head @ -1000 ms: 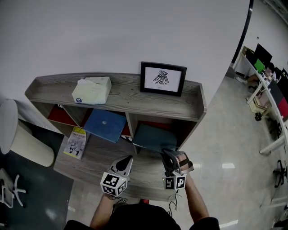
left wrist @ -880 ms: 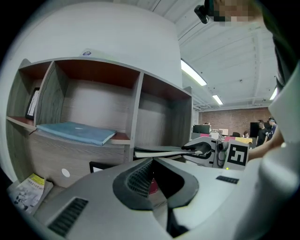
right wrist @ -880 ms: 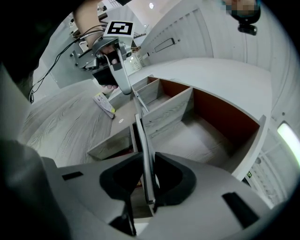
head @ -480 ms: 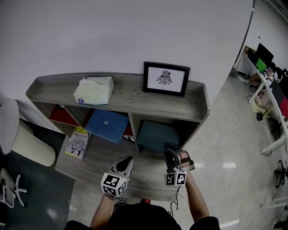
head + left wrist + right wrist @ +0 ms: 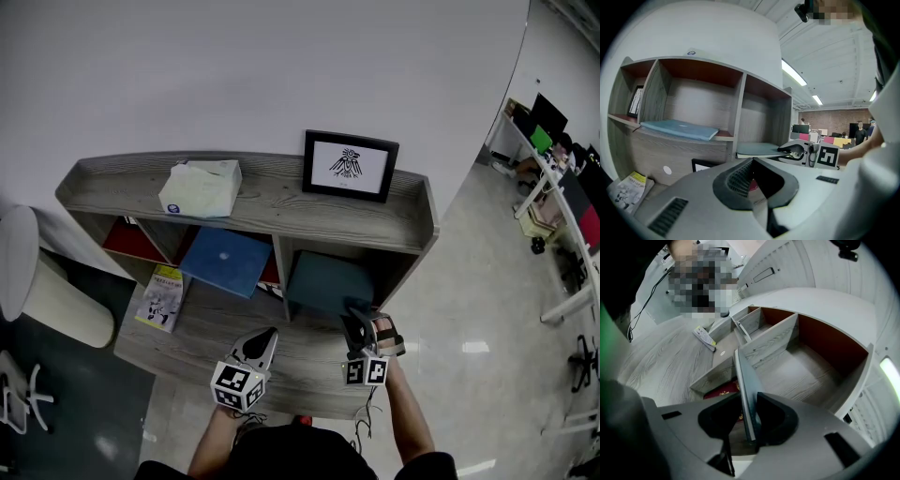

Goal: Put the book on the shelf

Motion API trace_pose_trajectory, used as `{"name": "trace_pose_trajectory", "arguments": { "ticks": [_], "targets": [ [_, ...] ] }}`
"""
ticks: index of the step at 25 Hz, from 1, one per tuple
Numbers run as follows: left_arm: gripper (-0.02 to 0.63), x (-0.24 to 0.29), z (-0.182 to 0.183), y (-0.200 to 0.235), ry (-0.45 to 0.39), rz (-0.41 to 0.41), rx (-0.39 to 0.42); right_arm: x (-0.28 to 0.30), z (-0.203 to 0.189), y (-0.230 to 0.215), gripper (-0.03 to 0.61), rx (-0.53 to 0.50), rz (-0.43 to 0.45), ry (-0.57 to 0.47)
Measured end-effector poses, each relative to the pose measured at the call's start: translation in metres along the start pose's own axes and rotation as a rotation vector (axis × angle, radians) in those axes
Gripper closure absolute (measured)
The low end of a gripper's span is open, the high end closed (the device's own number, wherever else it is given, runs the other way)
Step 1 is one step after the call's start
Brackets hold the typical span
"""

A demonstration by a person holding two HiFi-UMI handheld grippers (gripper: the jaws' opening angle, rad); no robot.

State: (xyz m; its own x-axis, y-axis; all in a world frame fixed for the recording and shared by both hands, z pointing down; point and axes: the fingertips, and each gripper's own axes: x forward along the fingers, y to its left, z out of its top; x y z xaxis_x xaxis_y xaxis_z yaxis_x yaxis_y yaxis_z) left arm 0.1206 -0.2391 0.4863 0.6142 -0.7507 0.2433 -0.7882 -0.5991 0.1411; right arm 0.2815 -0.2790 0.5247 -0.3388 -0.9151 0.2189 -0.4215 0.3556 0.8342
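Slid deeper since a second ago: teal book [image 5: 326,281], now lying flat, mostly inside shelf's [image 5: 272,202] right-hand bay [image 5: 806,366]. Right gripper [image 5: 749,403] just been easing apart, book's near edge loose between jaws, long axis running straight ahead into bay. Left gripper [image 5: 262,341] pressed together, empty, farther off.

Shelf [image 5: 272,204] with tissue box [image 5: 200,187] and framed picture [image 5: 351,166] on top. A teal book [image 5: 323,281] lies in its right compartment. The book's near edge sits between the jaws of the right tool [image 5: 356,320], which have just been opening.

bright even light, fisheye-warped edges
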Motion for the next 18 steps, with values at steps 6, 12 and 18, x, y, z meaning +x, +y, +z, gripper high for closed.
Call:
{"name": "trace_pose_trajectory", "arguments": {
  "ticks": [6, 12, 18],
  "targets": [
    [0.611, -0.007, -0.002, 0.001, -0.002, 0.004, -0.001, 0.000, -0.002, 0.000, 0.435, 0.049, 0.003, 0.027],
    [0.611, -0.016, -0.003, 0.000, -0.005, 0.007, 0.001, -0.006, 0.006, -0.007, 0.373, 0.166, 0.030, -0.005],
    [0.611, -0.029, -0.001, -0.003, -0.013, -0.005, 0.004, -0.024, 0.021, -0.016, 0.365, 0.294, -0.016, -0.047]
  ]
}}
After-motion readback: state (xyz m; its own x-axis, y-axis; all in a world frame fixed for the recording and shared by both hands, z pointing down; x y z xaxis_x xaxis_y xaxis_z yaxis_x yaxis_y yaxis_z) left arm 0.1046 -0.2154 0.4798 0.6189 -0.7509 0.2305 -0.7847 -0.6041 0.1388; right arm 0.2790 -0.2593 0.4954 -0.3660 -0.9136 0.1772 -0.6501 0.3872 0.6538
